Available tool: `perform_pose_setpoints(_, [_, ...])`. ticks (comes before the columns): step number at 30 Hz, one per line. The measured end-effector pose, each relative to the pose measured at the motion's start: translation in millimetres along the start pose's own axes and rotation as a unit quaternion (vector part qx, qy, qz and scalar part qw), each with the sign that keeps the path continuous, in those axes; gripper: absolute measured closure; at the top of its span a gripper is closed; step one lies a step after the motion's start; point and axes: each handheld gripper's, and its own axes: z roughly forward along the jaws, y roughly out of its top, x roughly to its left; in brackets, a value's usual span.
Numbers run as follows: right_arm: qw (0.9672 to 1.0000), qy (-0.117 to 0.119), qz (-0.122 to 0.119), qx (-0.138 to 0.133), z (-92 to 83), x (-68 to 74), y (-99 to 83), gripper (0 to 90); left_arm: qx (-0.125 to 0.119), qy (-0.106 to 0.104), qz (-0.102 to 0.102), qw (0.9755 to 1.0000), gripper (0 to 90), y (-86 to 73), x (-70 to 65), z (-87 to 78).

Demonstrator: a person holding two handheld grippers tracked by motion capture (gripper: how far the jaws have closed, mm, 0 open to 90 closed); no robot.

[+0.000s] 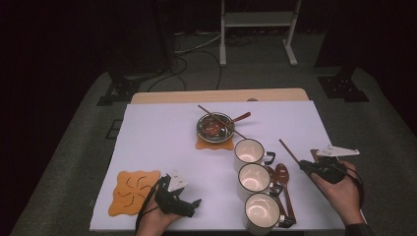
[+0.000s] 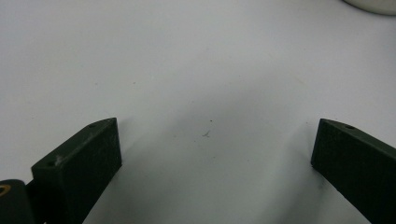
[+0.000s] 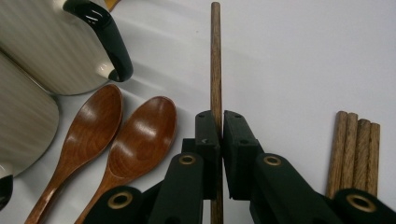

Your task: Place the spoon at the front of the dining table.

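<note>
Brown chopstick (image 3: 215, 56), black tongs (image 3: 219, 123), white mugs (image 1: 248, 151), orange mat (image 1: 133, 191).

Our surface layout

We see three mugs (image 1: 253, 177) in a row, spoons (image 1: 282, 179) just right, bowl (image 1: 215, 127) behind (on a mat (image 1: 214, 144)).

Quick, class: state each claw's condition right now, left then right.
Left claw: open, jaws wide apart over the bare white table, holding nothing.
Right claw: closed on a single wooden chopstick.

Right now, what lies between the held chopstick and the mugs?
Two wooden spoons lie between the chopstick and the mugs, seen in the right gripper view.
</note>
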Motion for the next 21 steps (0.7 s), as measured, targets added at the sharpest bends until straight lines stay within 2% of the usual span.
perform_pose_setpoints(21, [0.9999, 0.007, -0.003, -0.014, -0.2, -1.8, 15.0, 84.1, 0.0, 0.0, 0.0, 1.0, 0.5, 0.0, -0.1, 0.1])
